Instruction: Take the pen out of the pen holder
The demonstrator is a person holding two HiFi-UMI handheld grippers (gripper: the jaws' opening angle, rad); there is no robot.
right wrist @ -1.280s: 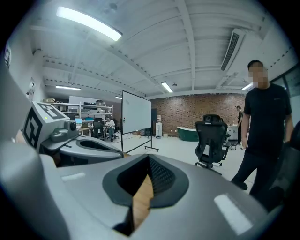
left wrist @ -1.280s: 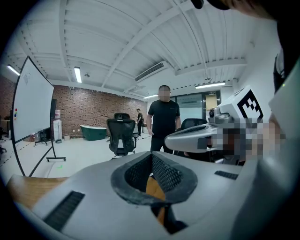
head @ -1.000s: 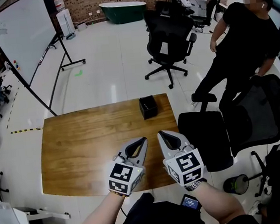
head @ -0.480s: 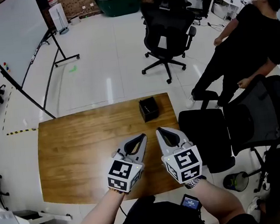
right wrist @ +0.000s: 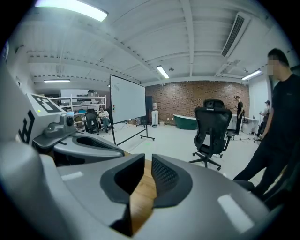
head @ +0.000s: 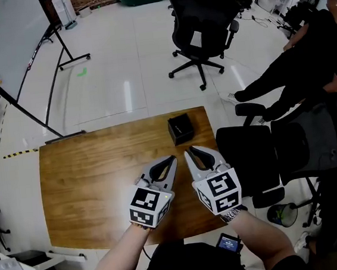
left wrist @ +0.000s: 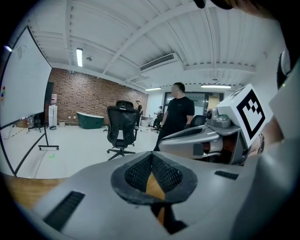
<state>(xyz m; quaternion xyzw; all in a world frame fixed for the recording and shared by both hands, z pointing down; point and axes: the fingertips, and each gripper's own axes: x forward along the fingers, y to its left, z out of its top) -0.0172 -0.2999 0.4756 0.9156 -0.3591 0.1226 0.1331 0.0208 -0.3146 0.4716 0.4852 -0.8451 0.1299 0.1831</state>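
left tool: clenched, empty | right tool: jaws opening, empty | pen holder: far desk edge

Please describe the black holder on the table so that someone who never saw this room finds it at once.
Find the wooden table in the middle of the pale floor. Near its far edge, toward the right, stands a small black square holder. It is the only object standing on the tabletop.

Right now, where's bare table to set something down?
Bare wood across the left half of the table, from the far edge to the near edge. Crowded on the right: pen holder at the far edge, black chair beside the table.
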